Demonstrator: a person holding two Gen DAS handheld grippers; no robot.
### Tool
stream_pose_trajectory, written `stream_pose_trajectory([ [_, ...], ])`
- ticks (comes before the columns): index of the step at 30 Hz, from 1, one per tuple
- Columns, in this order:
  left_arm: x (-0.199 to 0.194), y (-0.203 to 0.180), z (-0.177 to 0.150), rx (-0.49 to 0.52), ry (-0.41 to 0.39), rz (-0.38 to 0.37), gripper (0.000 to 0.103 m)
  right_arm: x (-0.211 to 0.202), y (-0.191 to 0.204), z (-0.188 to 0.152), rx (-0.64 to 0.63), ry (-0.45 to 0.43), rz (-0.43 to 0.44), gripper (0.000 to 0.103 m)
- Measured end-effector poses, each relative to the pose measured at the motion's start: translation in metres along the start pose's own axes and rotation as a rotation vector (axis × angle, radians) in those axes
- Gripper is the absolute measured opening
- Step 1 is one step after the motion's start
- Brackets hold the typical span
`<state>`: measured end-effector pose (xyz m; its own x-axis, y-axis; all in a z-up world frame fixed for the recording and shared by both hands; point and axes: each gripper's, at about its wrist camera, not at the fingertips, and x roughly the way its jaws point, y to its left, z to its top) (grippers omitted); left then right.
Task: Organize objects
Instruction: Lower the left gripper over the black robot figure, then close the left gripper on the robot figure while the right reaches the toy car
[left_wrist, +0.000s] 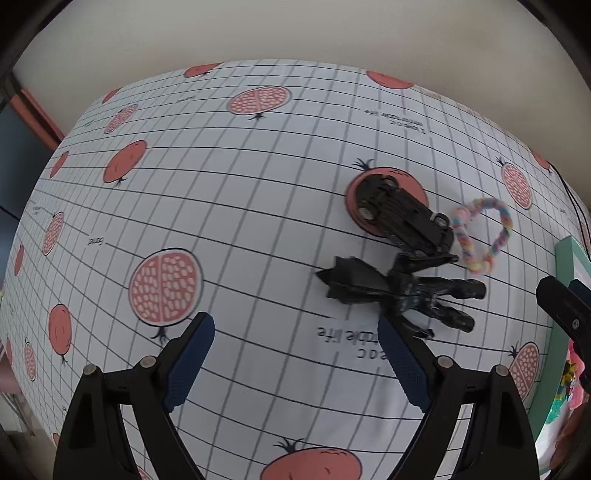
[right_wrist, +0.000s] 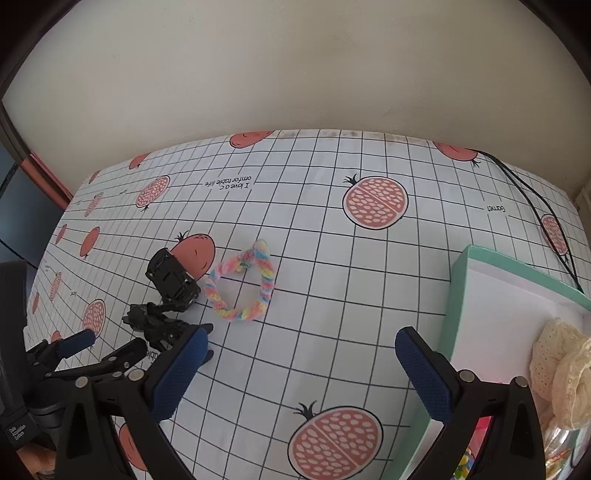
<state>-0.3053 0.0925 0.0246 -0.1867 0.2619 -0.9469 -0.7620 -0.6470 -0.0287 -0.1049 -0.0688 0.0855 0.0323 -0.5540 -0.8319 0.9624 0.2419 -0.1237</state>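
Just beyond the empty, spread left claw (left_wrist: 295, 332) lies the black figure (left_wrist: 399, 291).

Black plastic gripper frames with silver round pivot screws, and fingers (left_wrist: 192, 363) with textured blue pads.

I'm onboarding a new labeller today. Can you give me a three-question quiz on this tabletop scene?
1. True or false: the left claw holds the toy car.
2. What touches the car's end on the box side? A) yarn loop B) cable C) lace
3. Which black toy lies nearest the left claw's fingers?

Key
1. False: both claws are open and empty, the right claw too.
2. A
3. The figure, lying flat beside the car.
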Motion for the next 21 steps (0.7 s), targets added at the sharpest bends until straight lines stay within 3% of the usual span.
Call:
stream_pose_trajectory([
  [2, -0.004, 0.014, -0.001, -0.027, -0.007, 0.006, 0.091, 0.007, 0.003, 0.004, 0.009, 0.008, 0.003, 0.103],
  [6, -0.007, 0.040, -0.001, -0.090, -0.021, 0.094, 0.091, 0.021, 0.009, 0.011, 0.012, 0.022, -0.013, 0.103],
  [10, -0.014, 0.054, 0.000, -0.181, -0.027, -0.032, 0.091, 0.034, 0.010, 0.017, 0.031, 0.036, -0.033, 0.103],
  [15, -0.020, 0.041, -0.005, -0.270, -0.062, -0.113, 0.091, 0.042, 0.010, 0.025, 0.029, 0.025, -0.059, 0.100],
  [21, -0.009, 0.025, -0.002, -0.284, -0.050, -0.161, 0.091, 0.050, 0.006, 0.030, 0.065, 0.032, -0.041, 0.081],
])
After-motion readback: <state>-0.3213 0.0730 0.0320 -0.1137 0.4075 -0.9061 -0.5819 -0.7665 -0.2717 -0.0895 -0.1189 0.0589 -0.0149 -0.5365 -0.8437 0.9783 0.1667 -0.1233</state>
